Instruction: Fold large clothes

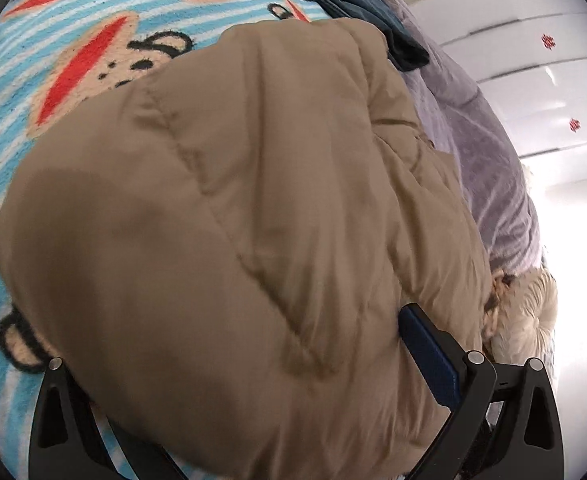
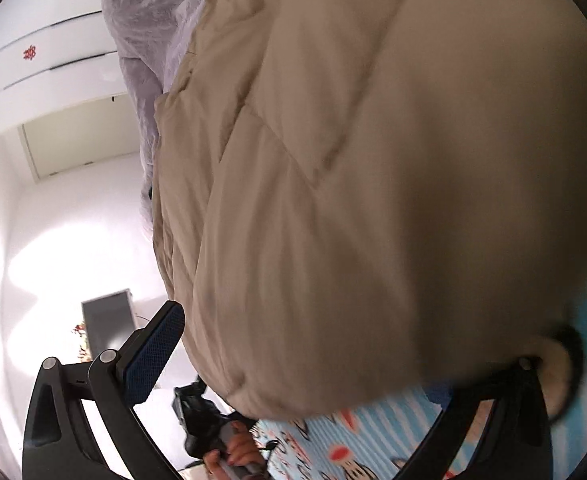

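The tan quilted jacket (image 1: 233,220) lies bunched on the blue-and-white striped blanket (image 1: 9,128) printed with red-mouthed monkey faces; the blanket carries no readable lettering. Beyond the jacket, on its far side, lie a grey plush blanket (image 1: 489,152) and a dark teal cloth (image 1: 377,12). A cream fur trim (image 1: 521,320) sits at the jacket's right edge.

The left gripper (image 1: 229,344) stands wide, with jacket fabric bulging between its fingers; the blue-padded finger (image 1: 429,352) presses the jacket's side, the opposite finger is hidden under cloth.

The right gripper (image 2: 333,344) is likewise spread wide across a fold of the jacket (image 2: 373,160), its blue pad (image 2: 153,352) just beside the fabric. A firm pinch cannot be confirmed on either.

Past the jacket stand white cabinet doors (image 2: 41,76) bearing small red decals (image 2: 28,53), too small to read. A hand (image 2: 237,454) with a grip handle shows below the jacket.
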Available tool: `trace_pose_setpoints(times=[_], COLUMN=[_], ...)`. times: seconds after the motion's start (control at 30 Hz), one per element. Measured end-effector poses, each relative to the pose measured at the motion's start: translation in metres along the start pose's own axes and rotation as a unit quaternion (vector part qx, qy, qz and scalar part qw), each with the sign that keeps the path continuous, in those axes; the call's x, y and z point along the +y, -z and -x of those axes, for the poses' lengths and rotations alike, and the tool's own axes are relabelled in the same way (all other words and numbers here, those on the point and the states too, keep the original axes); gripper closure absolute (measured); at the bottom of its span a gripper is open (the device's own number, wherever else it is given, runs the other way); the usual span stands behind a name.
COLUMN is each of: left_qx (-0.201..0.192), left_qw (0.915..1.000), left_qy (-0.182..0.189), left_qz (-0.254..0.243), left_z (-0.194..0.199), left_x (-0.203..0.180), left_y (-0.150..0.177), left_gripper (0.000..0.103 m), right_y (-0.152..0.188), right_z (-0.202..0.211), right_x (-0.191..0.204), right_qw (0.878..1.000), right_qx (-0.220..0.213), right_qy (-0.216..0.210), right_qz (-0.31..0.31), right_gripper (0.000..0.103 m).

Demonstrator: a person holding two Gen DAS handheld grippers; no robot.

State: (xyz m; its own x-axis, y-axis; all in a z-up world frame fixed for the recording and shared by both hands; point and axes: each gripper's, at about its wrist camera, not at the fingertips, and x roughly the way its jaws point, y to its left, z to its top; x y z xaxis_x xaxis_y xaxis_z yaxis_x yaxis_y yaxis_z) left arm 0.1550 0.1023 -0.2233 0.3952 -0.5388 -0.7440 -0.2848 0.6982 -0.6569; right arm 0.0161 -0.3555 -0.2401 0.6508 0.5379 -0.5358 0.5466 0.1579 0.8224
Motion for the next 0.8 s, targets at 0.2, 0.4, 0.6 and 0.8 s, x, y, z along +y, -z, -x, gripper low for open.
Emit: trace_pose_setpoints(times=[0.2, 0.4, 0.6, 0.8], left_qx=[-0.016, -0.028, -0.018, 0.019], left_qw=[0.9993, 0.9962, 0.9945, 0.9947], left_qy=[0.034, 0.047, 0.057, 0.052], left_qz=[0.01, -0.067, -0.086, -0.087], left_z=[0.008, 0.044, 0.084, 0.129], left_x=[-0.007, -0.036, -0.034, 0.003], left_y=[-0.004, 0.005, 0.027, 0.079], left_gripper=[0.077, 0.083, 0.083, 0.083], right_y=[-0.004, 0.004, 0.029, 0.078], right_z=[-0.009, 0.005, 0.03, 0.065], right_x=[0.003, 0.006, 0.012, -0.008], right_qw=[0.999, 0.999, 1.0, 1.0], right_qx=[-0.011, -0.011, -0.002, 0.013], right_qy=[0.009, -0.003, -0.006, -0.002], right_qz=[-0.034, -0.034, -0.007, -0.006], right_gripper=[0.038, 0.075, 0.076, 0.076])
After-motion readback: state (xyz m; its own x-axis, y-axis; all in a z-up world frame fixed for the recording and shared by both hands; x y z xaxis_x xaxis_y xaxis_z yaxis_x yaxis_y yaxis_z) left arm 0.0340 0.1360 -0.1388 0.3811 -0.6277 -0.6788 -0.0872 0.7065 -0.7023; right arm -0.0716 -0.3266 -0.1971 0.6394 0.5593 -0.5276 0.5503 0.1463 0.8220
